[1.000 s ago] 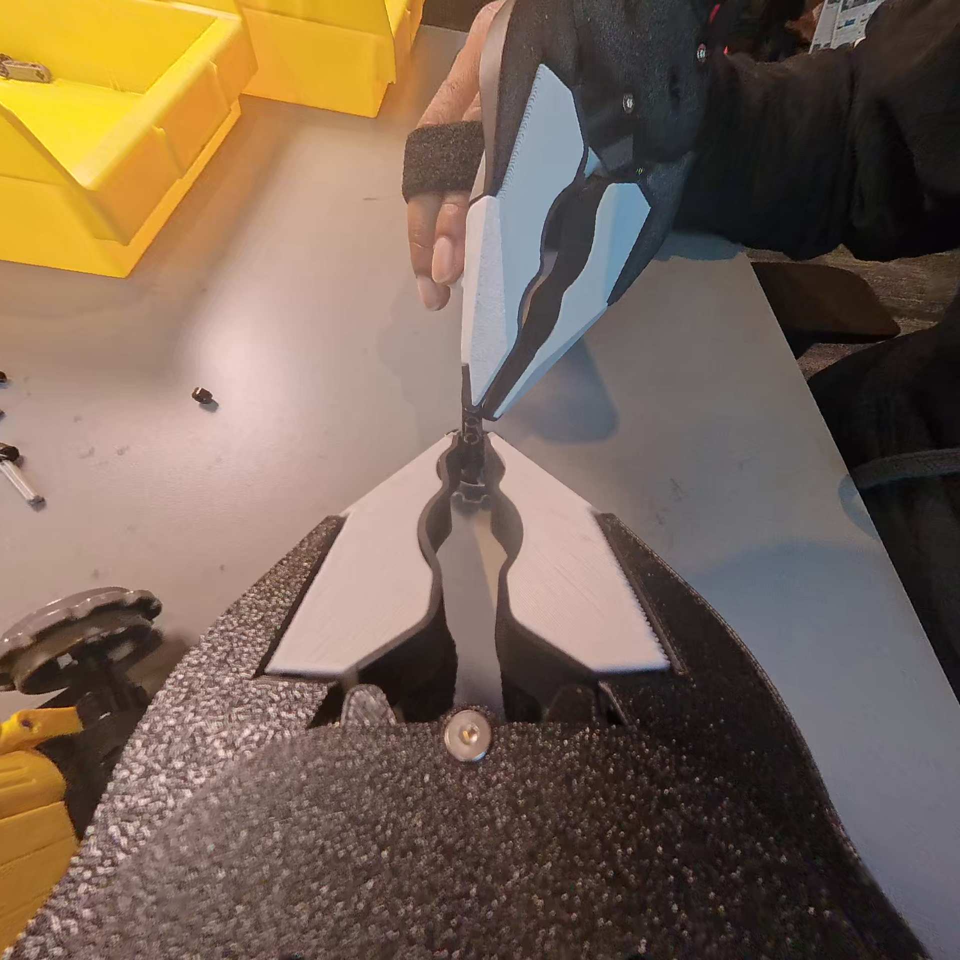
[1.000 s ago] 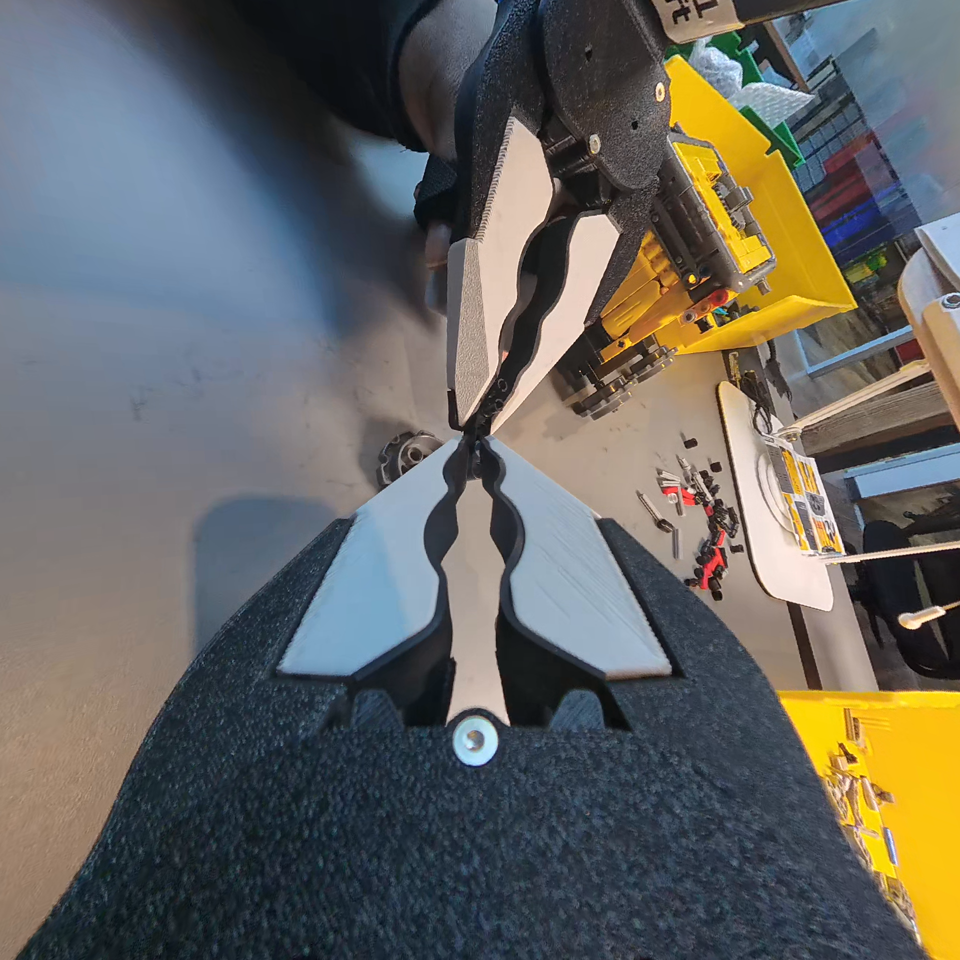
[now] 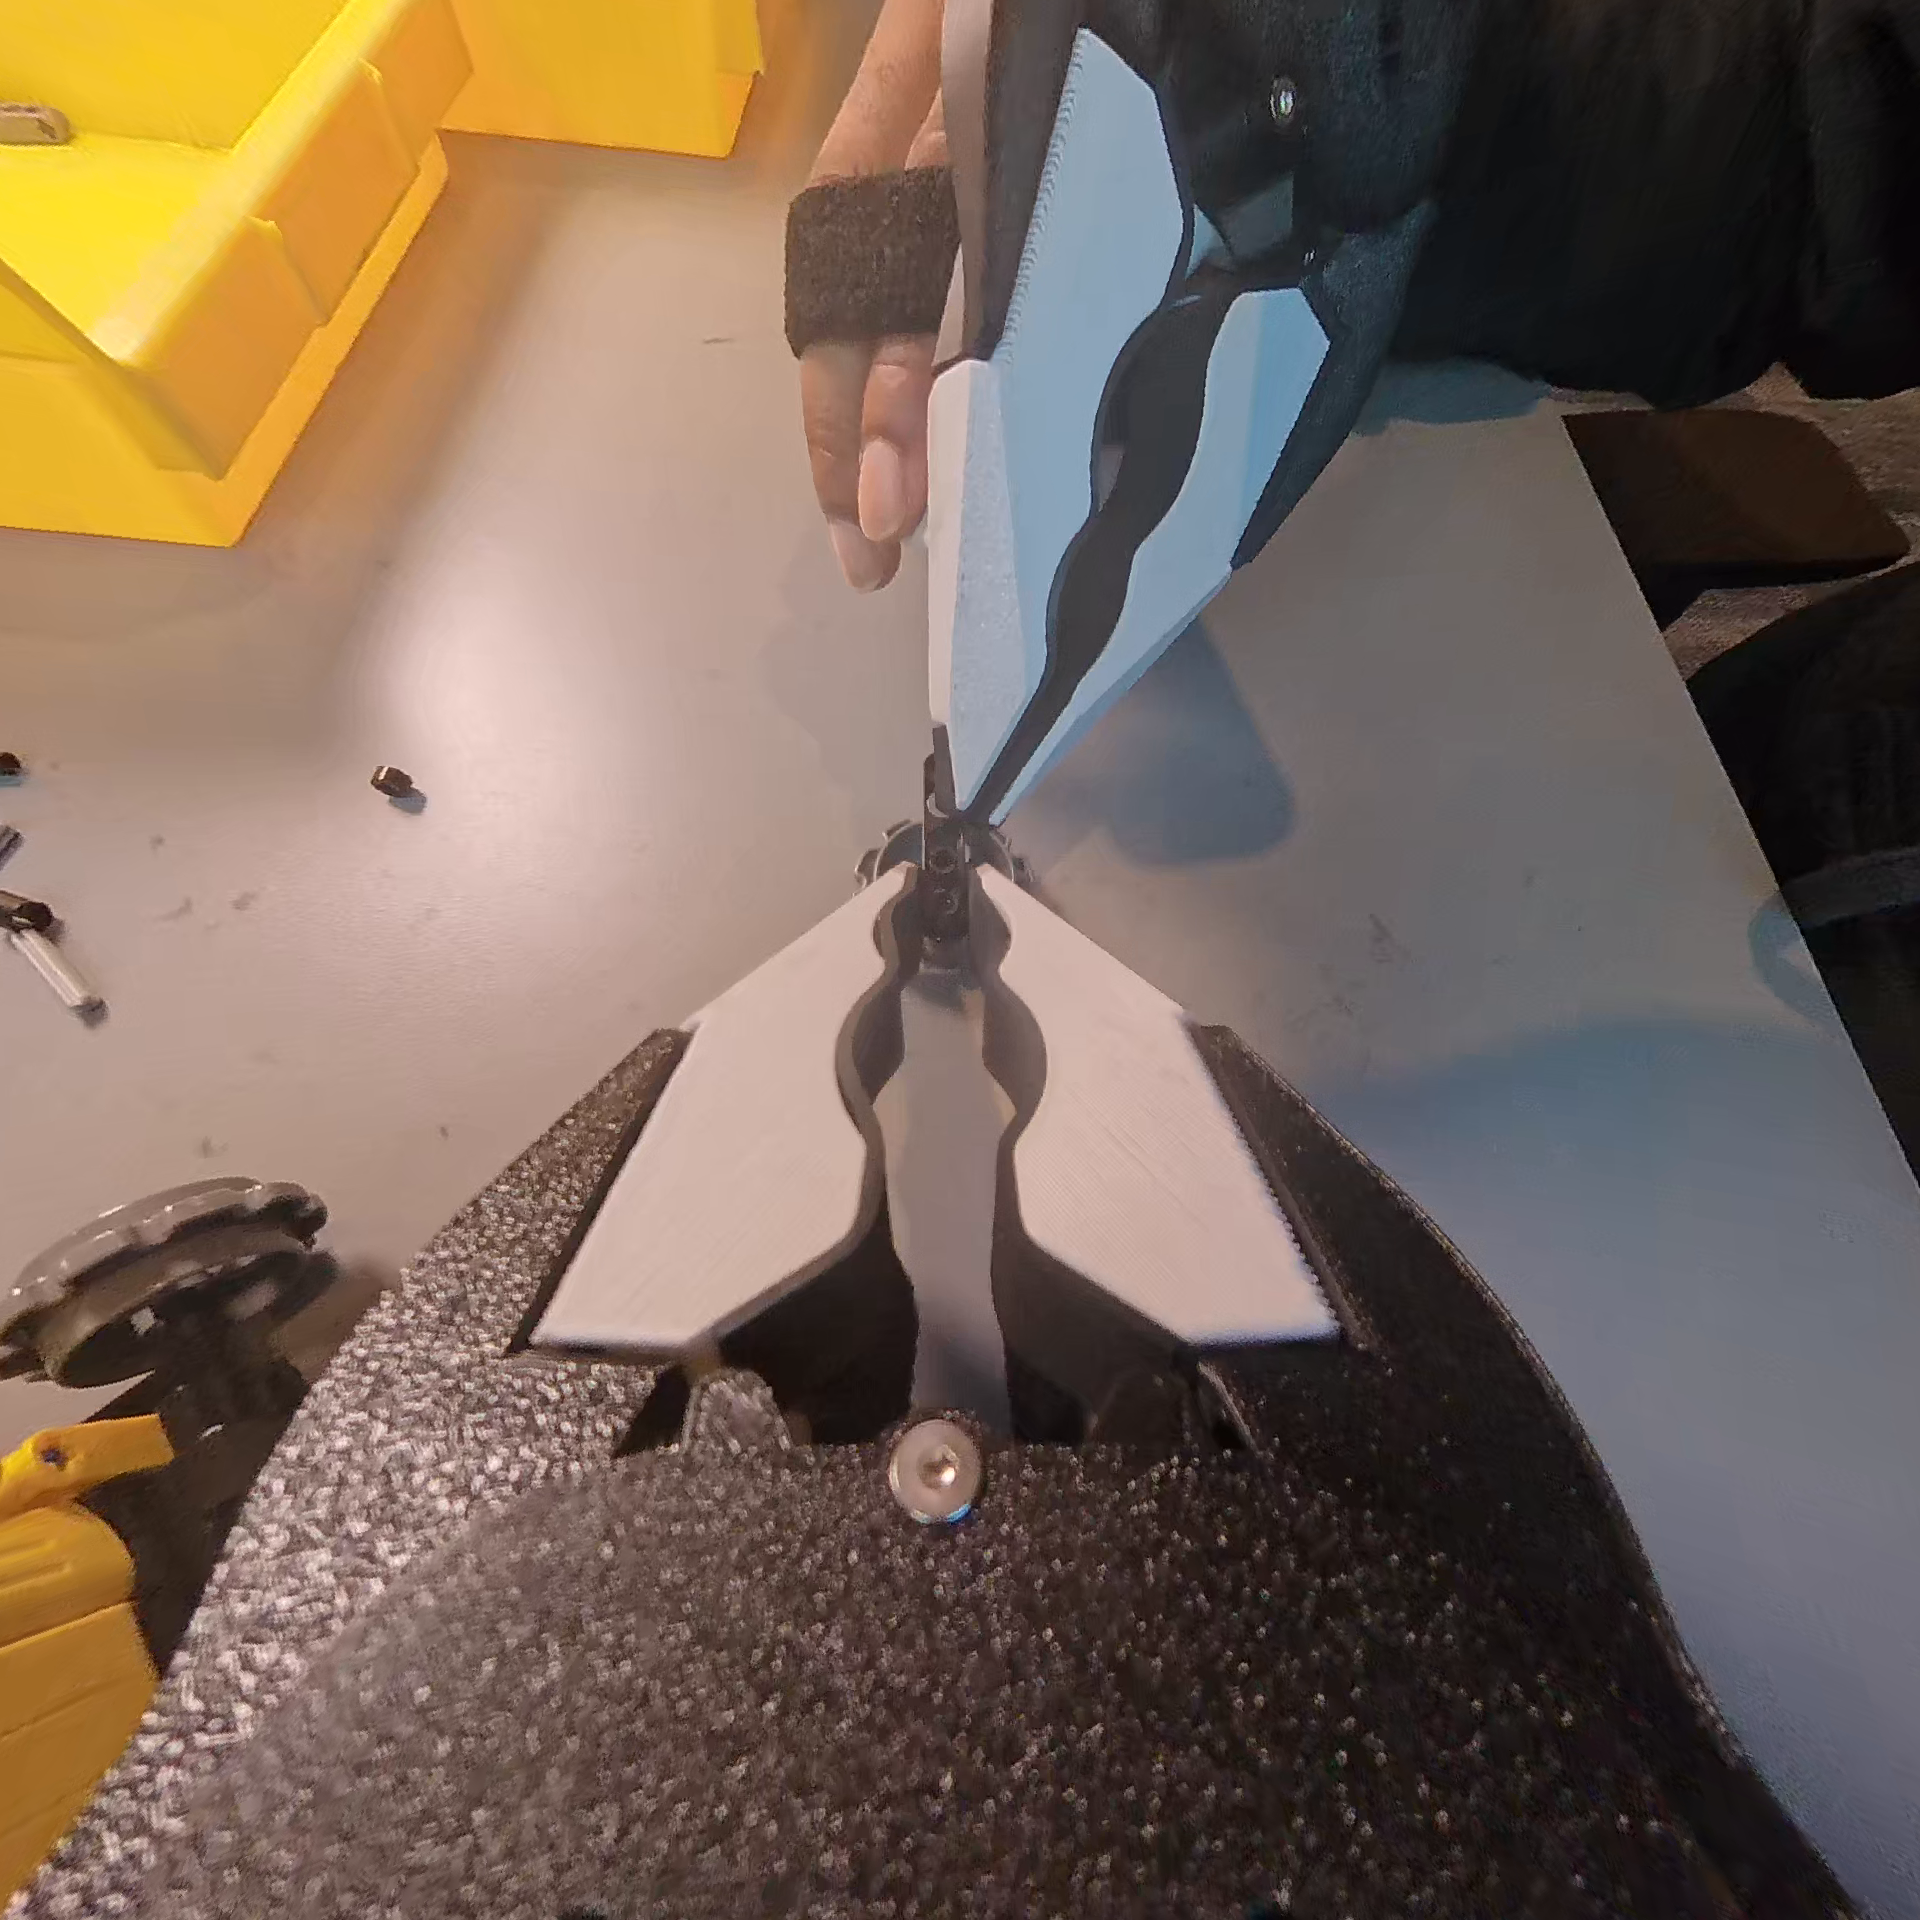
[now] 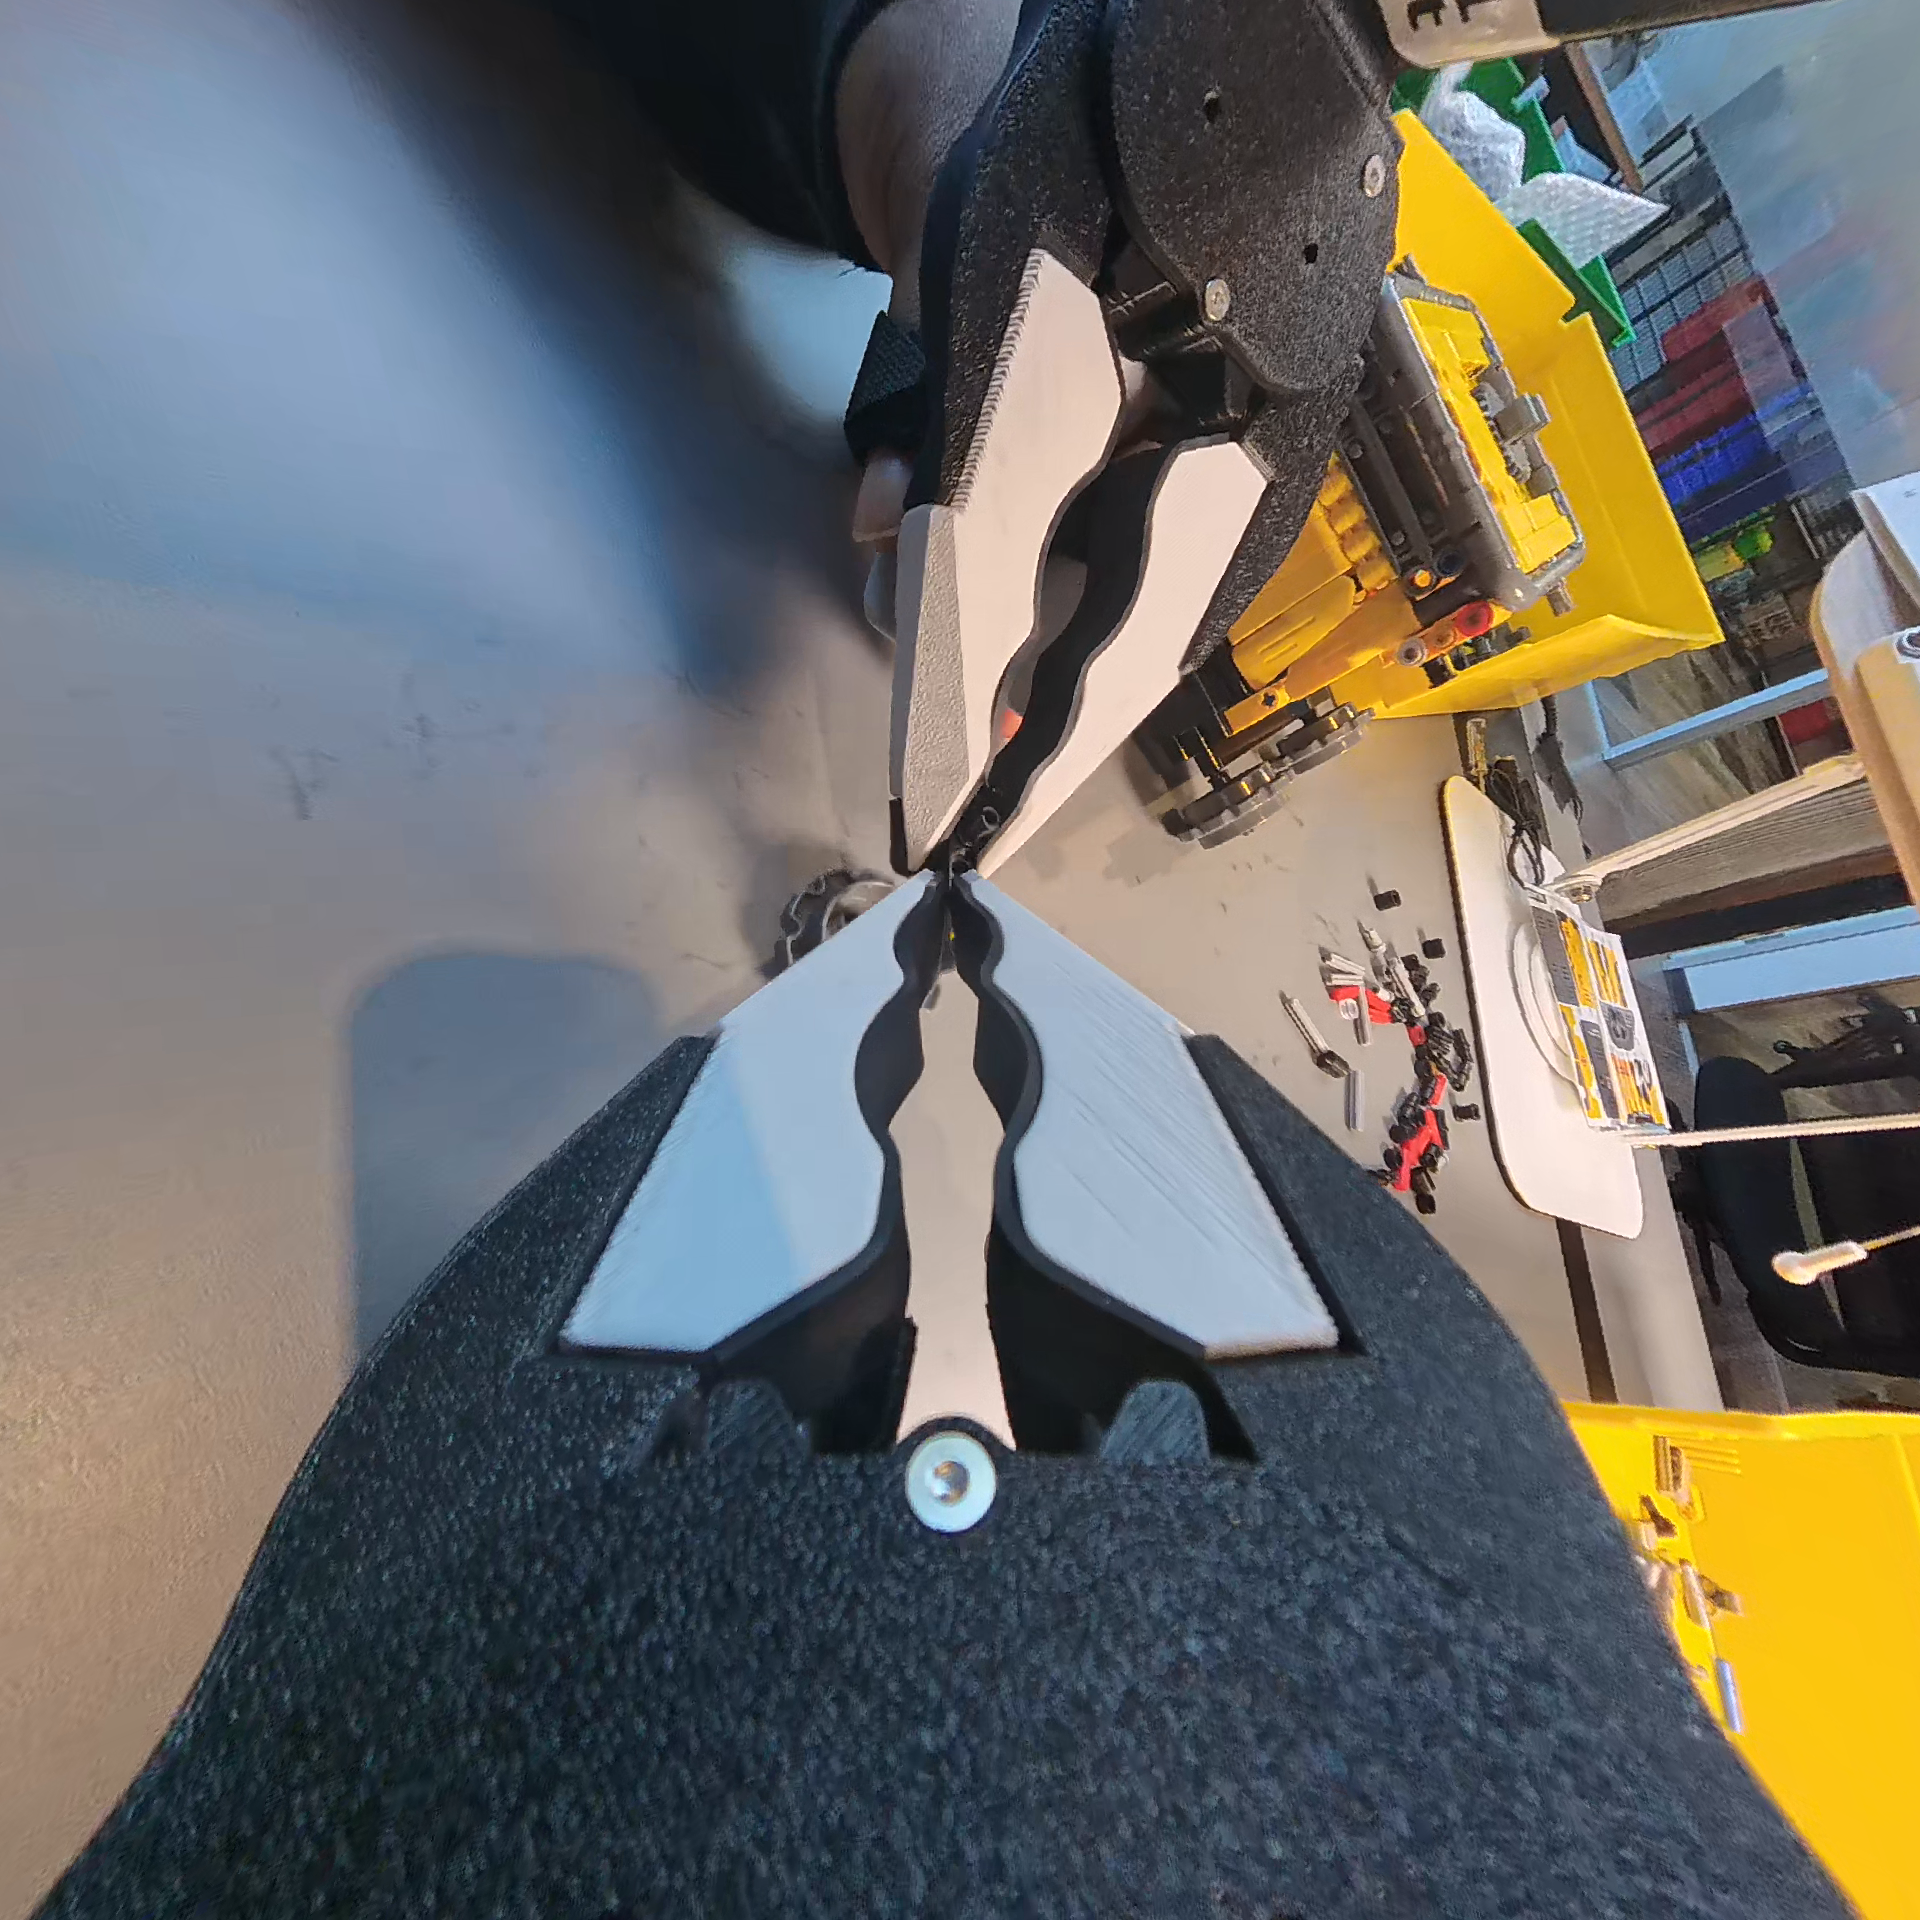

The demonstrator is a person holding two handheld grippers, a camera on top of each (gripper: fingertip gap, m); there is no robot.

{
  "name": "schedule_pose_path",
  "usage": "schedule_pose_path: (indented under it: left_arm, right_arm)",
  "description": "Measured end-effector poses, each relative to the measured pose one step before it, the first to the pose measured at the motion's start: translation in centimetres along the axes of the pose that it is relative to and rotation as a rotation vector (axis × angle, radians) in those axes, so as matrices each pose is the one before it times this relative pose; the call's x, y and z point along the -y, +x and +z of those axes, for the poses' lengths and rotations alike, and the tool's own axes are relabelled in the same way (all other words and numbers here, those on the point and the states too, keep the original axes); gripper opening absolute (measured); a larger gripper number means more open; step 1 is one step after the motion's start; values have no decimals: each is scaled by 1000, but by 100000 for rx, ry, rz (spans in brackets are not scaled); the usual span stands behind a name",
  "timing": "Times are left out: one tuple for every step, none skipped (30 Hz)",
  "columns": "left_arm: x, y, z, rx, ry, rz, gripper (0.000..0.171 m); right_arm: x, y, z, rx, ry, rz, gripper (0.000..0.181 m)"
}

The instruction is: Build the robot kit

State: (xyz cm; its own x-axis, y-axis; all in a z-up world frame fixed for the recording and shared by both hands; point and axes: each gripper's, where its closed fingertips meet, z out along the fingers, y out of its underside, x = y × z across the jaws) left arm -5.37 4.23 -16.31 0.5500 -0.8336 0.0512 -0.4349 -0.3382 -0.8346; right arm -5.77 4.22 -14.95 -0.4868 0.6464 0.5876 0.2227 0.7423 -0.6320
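Grey table (image 3: pixel 520 644) with yellow bins (image 3: pixel 208 260); both grippers' fingers (image 3: pixel 748 1143) clamped on one black pin (image 3: pixel 943 883).

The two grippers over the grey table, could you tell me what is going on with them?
A person holds a gripper in each hand, tip to tip above the grey table. The left gripper is shut on a small black perforated piece, and the right gripper pinches the same piece from above. A dark gear-like wheel lies on the table just beneath. Yellow bins, a yellow brick-built vehicle and scattered small parts sit farther off.
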Motion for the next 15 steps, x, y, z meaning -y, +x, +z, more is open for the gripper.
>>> schedule_pose_path:
  left_arm:
    - [-134, 22, 55, 549, -982, 402, 5]
    - [-88, 17, 45, 653, -818, 407, 5]
    - [-8, -6, 4, 631, -473, 312, 5]
    - [25, -25, -5, 589, -328, 74, 5]
    - [5, 1, -8, 400, -406, -116, 5]
    - [-12, 5, -8, 197, -336, -129, 5]
    - [-5, -15, -13, 255, -216, -119, 5]
    - [11, -14, -3, 204, -130, -160, 6]
    - [6, -10, 6, 38, -126, -199, 6]
    - [11, -31, 1, 117, -170, -174, 5]
    - [19, -23, 15, 169, -191, -18, 6]
    - [3, -11, 12, 117, -192, 134, 6]
    - [5, -1, -2, 203, -186, 60, 6]
    - [-1, -15, -3, 172, -125, -157, 6]
    - [1, -6, 8, 117, -50, -177, 6]
  right_arm:
    - [25, -33, 59, 190, 194, 447, 1]
    - [-3, -32, 43, 168, 180, 447, 1]
    - [-17, 23, -9, 59, 196, 714, 1]
    - [-41, 129, -119, -155, 267, 1233, 4]
    - [-10, 270, -282, -219, 905, 2308, 6]
    - [48, 293, -500, 612, 1661, 3807, 8]
    - [-63, 197, -599, 2097, 1119, 4996, 12]
    - [-364, 14, -534, 3346, -632, 5515, 17]
    - [-660, -114, -322, 3503, -2302, 5021, 21]
    - [-806, -90, -24, 2320, -3053, 3538, 28]
    - [-794, -210, 285, 2177, -3188, 2425, 35]
    - [-613, -437, 469, 3058, -2548, 2300, 41]
    - [-440, -382, 548, 2661, -2212, 2321, 46]
    - [-337, -269, 535, 1817, -2310, 1621, 48]
    - [-210, -284, 421, 1610, -1901, 647, 50]
